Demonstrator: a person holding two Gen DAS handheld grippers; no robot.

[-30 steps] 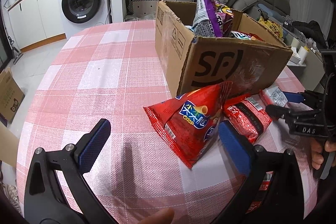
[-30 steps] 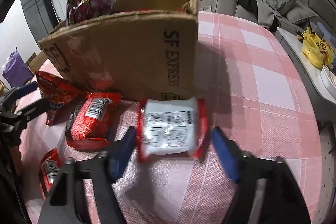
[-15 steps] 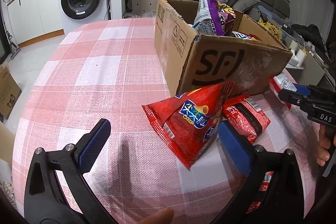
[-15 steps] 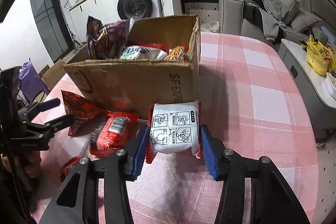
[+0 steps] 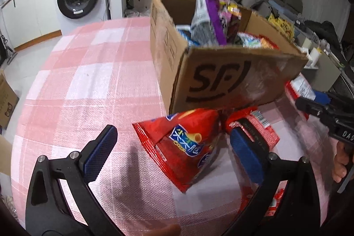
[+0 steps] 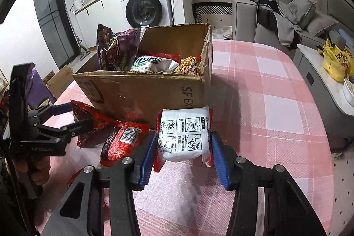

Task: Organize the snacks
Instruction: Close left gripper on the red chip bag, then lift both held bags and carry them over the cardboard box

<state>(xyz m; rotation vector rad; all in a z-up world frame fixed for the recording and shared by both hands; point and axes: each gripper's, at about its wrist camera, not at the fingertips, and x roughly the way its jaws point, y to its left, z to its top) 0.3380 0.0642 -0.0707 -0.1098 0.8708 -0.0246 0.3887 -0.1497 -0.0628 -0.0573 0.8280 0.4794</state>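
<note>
Checked tablecloth: right gripper clamps noodle packet, cardboard box at 12 o'clock; left gripper open.

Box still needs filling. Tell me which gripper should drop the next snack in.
Right. The right gripper already clamps the white noodle packet just before the cardboard box; the left gripper is open, holding nothing.

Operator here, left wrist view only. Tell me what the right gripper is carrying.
Observer: The right gripper is shut on a white-faced noodle packet with printed instruction panels, red at the edges.
Operator: Report where that packet sits against the box.
Observer: It is held off the tablecloth, in front of the cardboard box near the corner printed SF EX.
Operator: Confirm what lies deeper in the box.
Observer: A white bag with blue lettering lies beside a purple bag.
</note>
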